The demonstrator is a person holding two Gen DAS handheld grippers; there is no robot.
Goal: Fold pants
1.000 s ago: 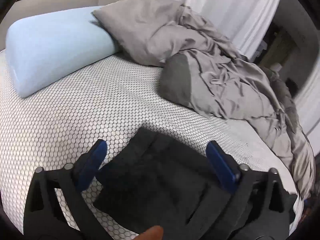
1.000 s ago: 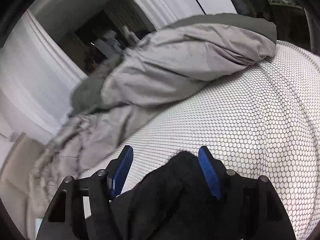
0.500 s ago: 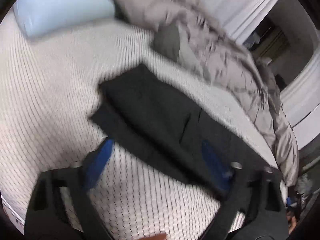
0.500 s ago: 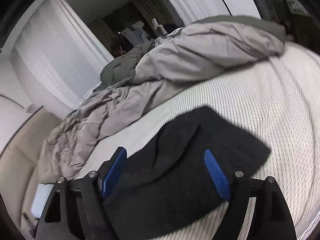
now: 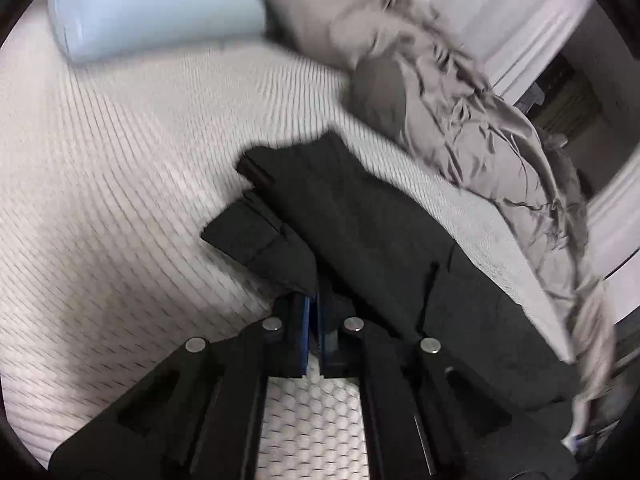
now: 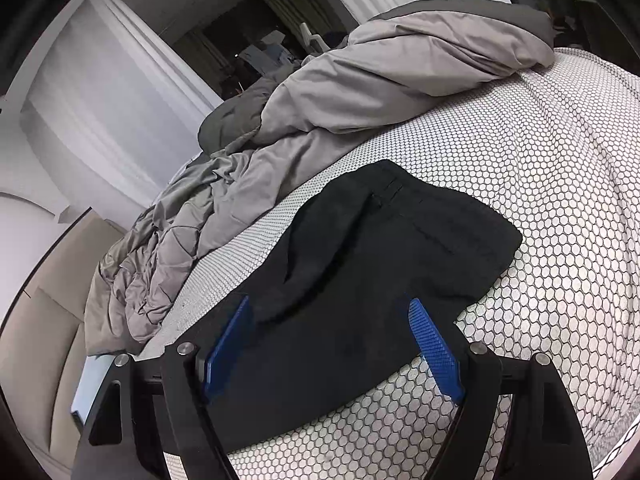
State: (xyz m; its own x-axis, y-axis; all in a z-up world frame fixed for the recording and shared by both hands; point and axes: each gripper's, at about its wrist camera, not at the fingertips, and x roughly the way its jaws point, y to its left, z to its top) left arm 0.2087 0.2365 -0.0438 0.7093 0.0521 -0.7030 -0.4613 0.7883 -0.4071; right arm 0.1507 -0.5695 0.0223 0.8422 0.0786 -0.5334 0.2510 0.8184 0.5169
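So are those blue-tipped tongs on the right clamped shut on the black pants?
No, the right tongs stand wide open over the black fabric pants, their blue pads apart.

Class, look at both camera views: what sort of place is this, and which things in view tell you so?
Most likely a bedroom: black pants lie on a mattress with a honeycomb cover, beside a rumpled grey duvet and a pale blue pillow.
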